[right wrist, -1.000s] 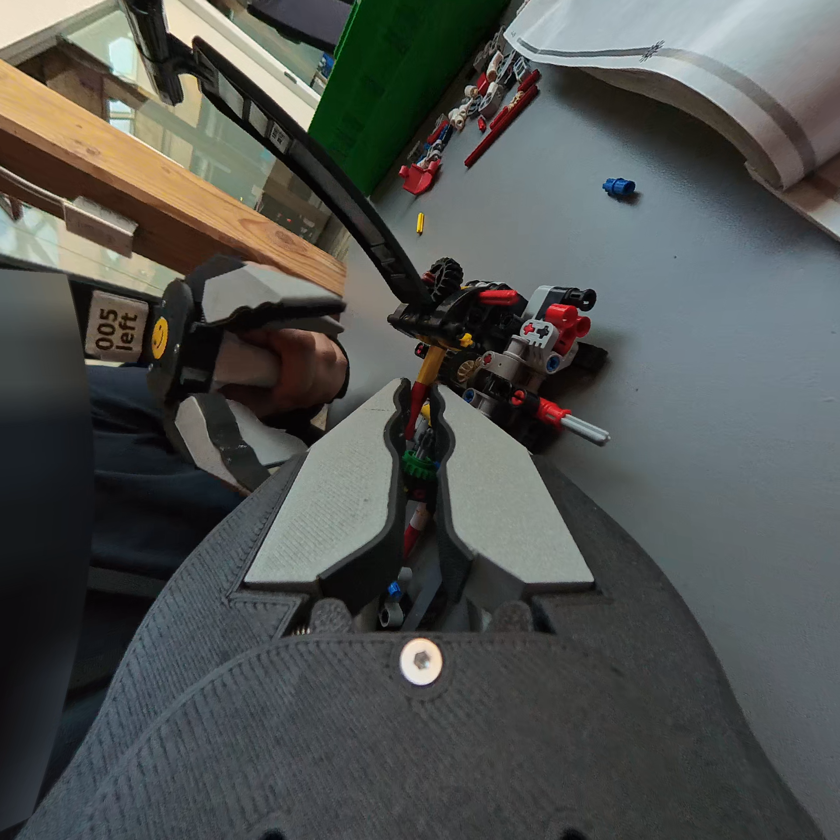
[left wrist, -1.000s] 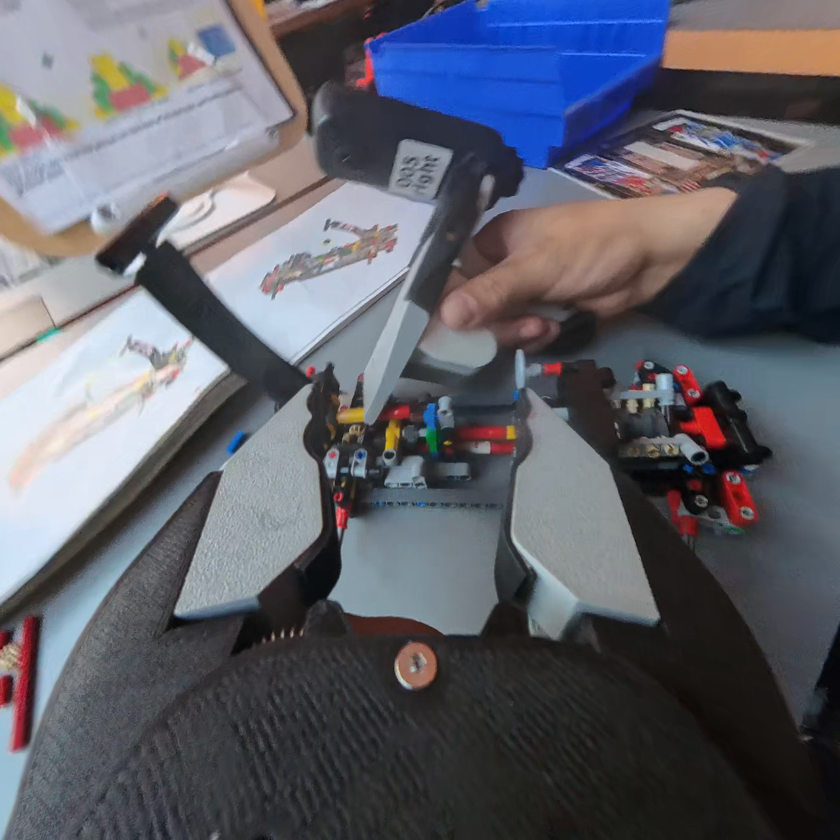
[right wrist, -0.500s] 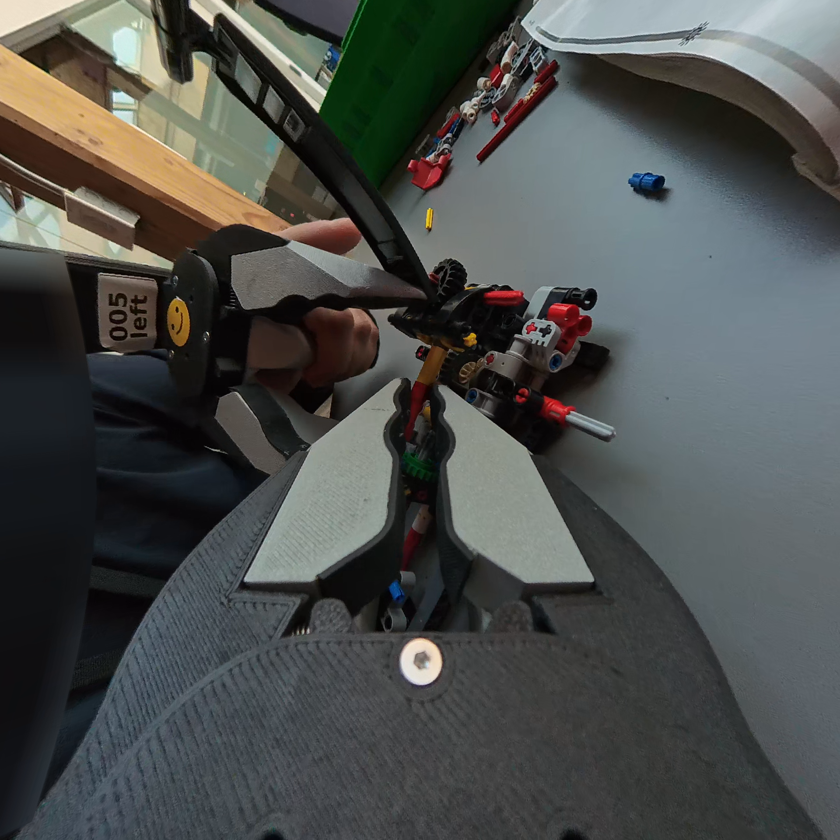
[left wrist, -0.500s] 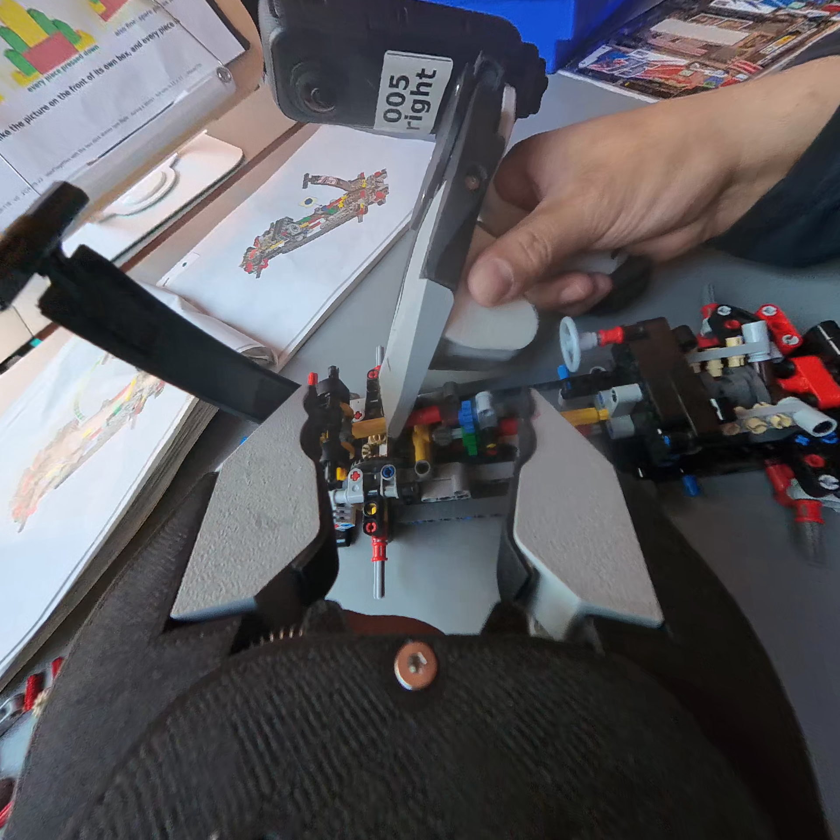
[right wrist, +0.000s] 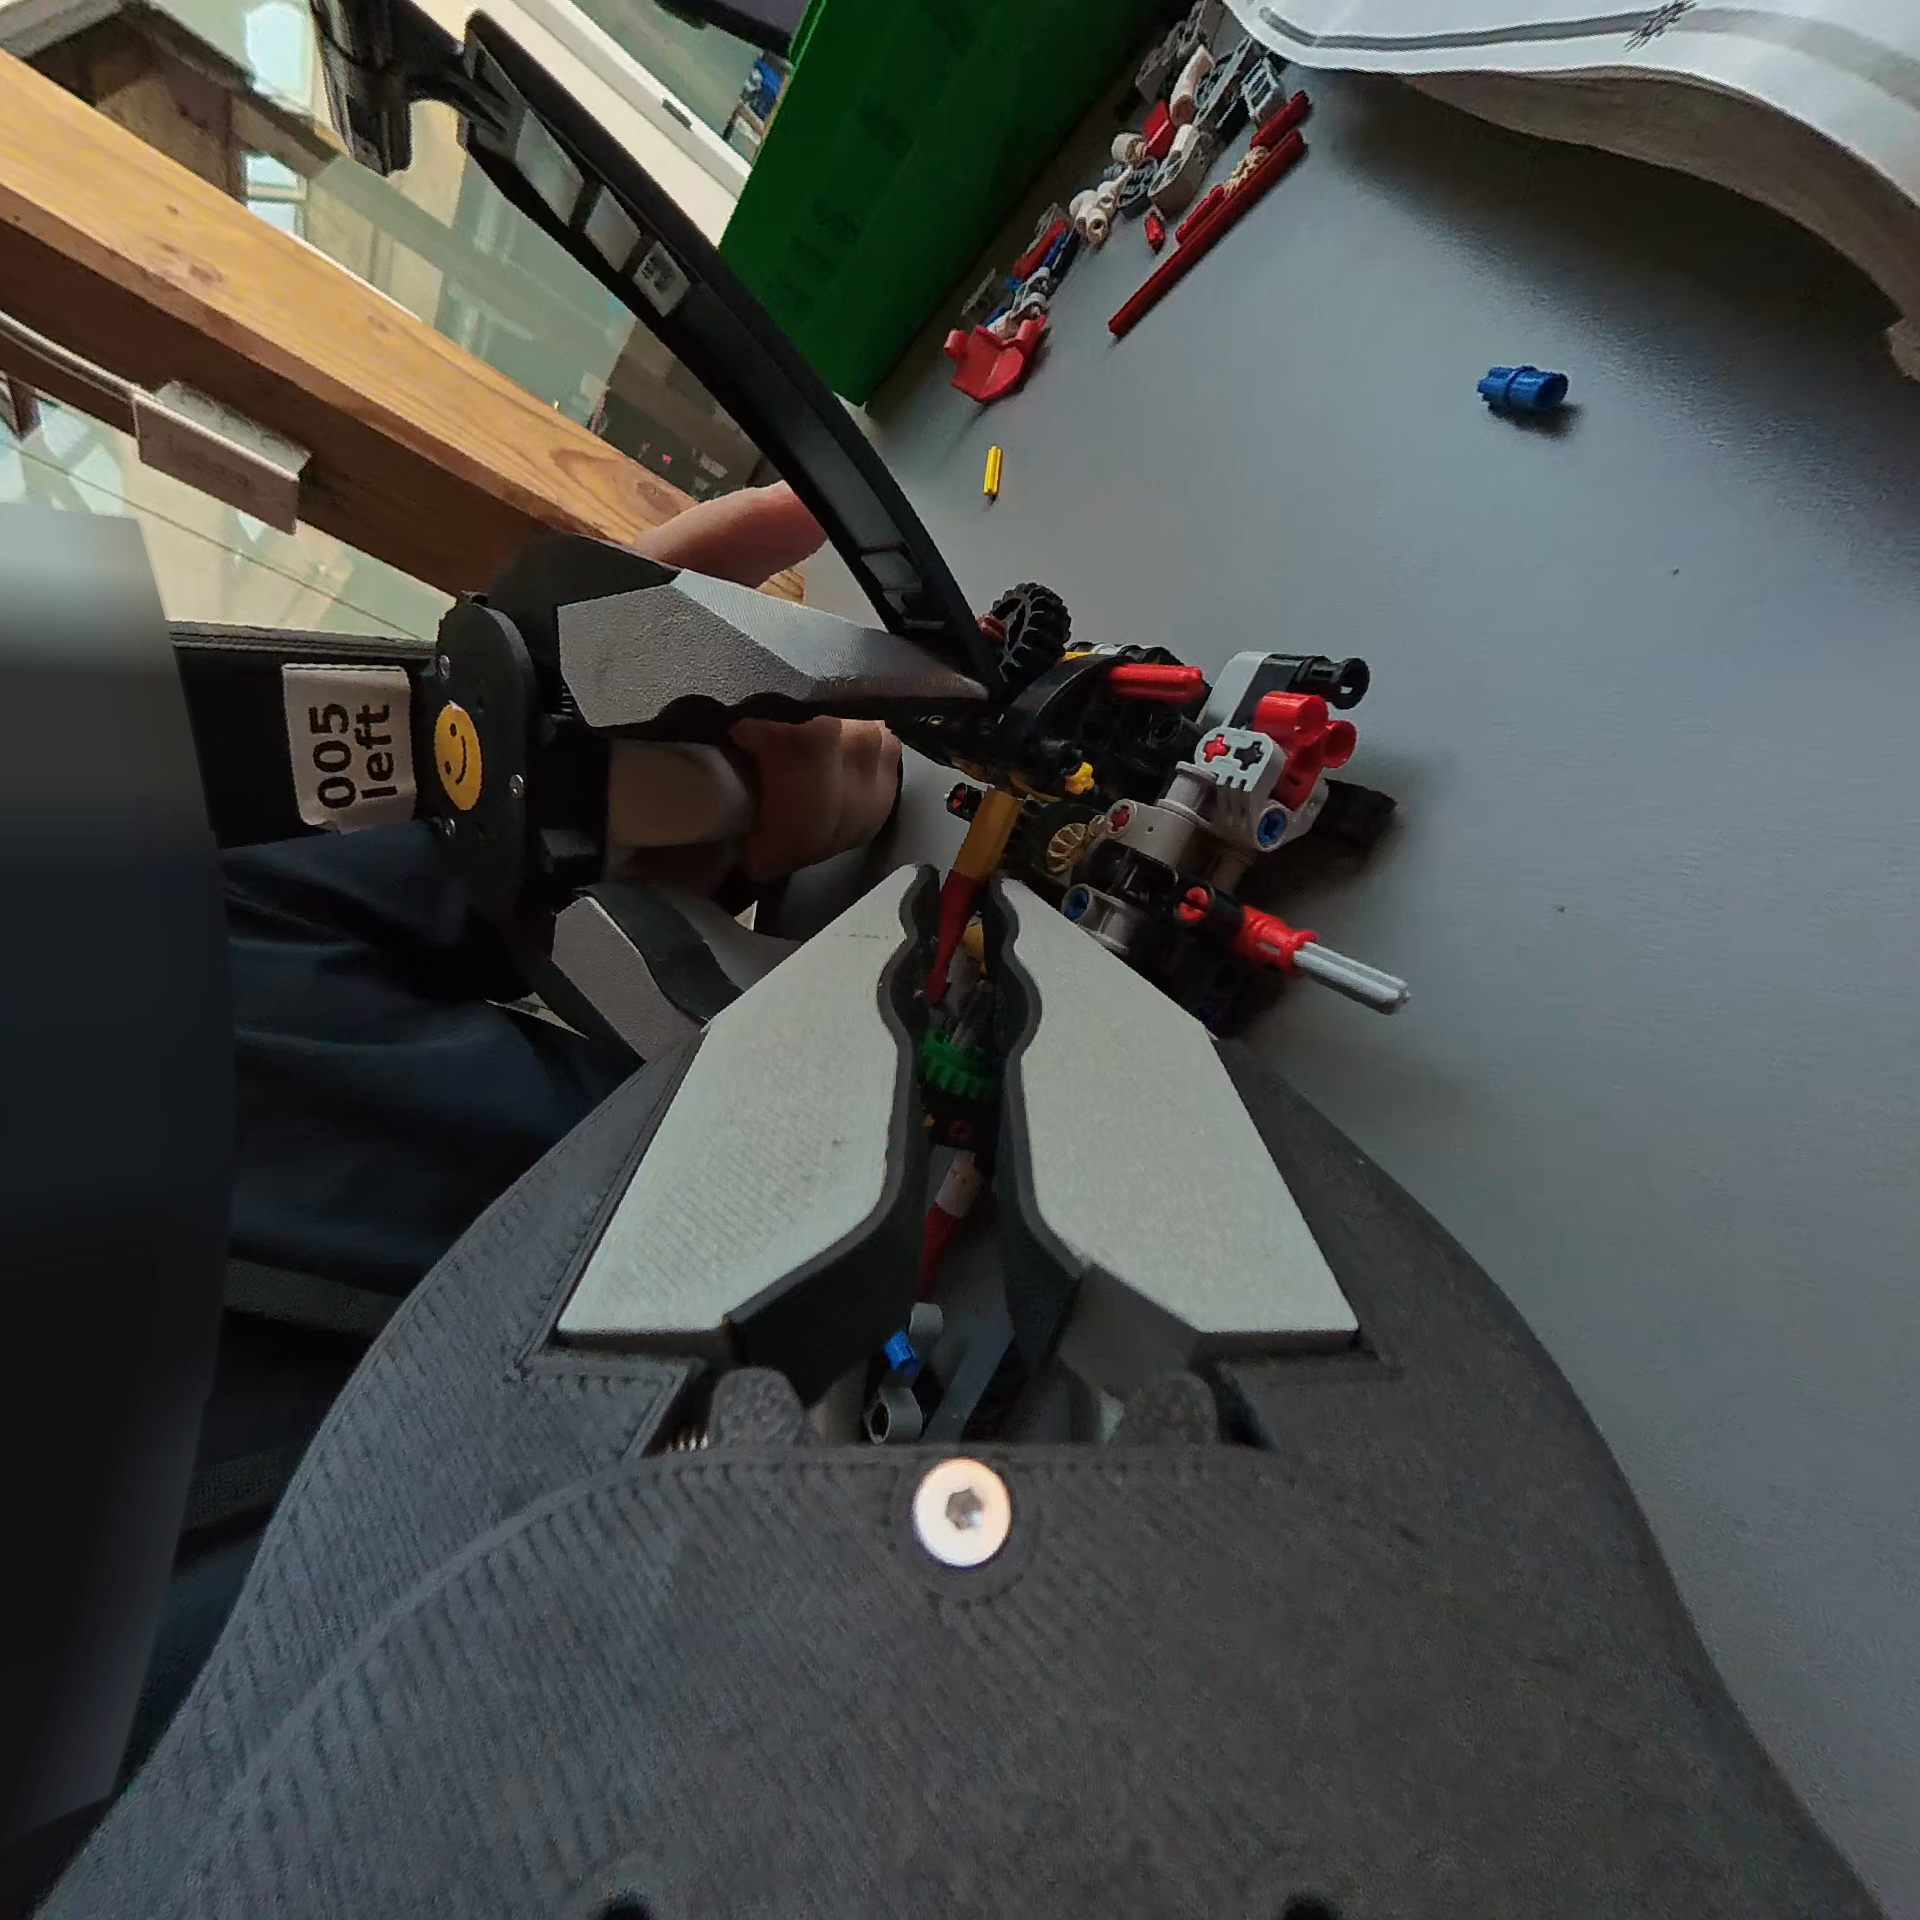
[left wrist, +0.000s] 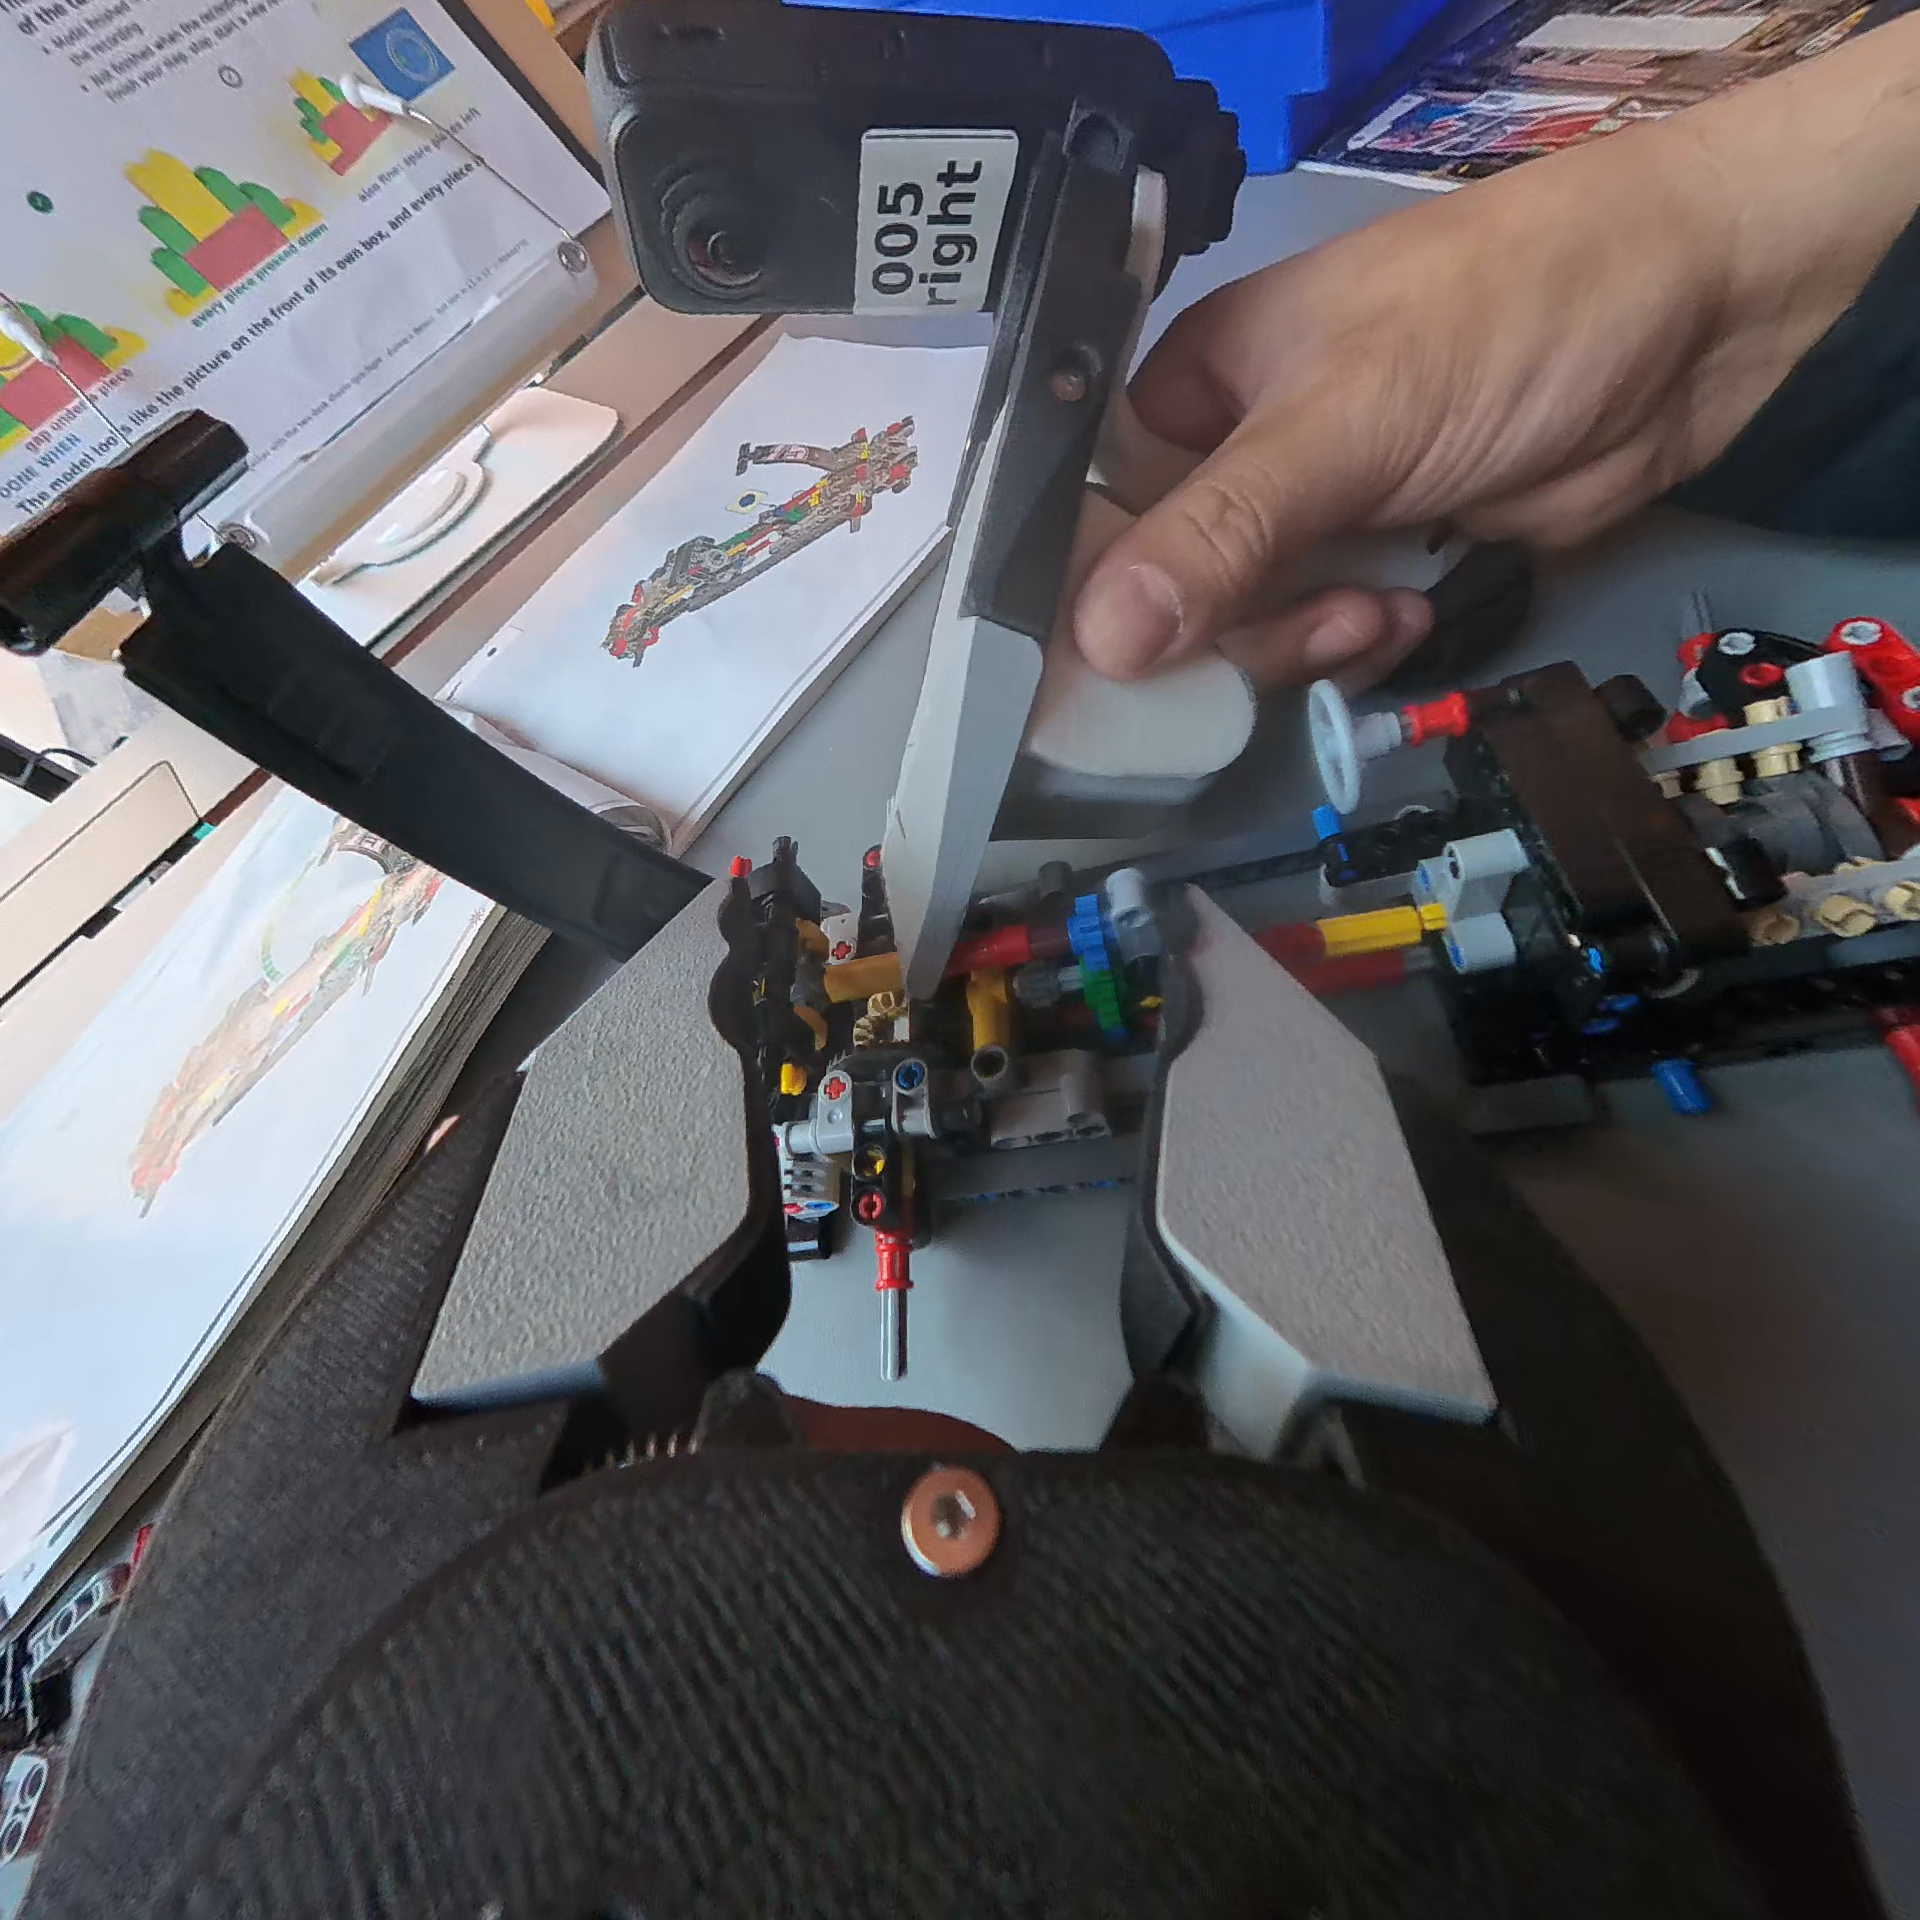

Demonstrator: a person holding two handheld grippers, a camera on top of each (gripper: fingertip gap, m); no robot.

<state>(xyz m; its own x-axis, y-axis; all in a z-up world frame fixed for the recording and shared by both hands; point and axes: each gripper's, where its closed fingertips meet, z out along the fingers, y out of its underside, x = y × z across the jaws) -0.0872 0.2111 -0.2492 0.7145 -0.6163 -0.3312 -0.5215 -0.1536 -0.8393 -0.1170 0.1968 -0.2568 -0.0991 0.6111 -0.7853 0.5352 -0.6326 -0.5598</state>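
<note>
Far left, an open booklet (left wrist: pixel 260 997) lies on the grey table (right wrist: pixel 1558 727). Next, the left gripper (left wrist: pixel 951 997), fingers spread wide around the near end of the brick model (left wrist: pixel 935 1081); the left finger sits against the model's black edge, the right pad's contact can't be told. Centre, the right gripper (right wrist: pixel 961 914) comes down from above, fingers nearly together, pinching the model's red-and-yellow axle (right wrist: pixel 971 873). Behind it, a hand (left wrist: pixel 1455 416) grips the handle. Right, the model's black frame (left wrist: pixel 1579 883) stretches off across the table.
</note>
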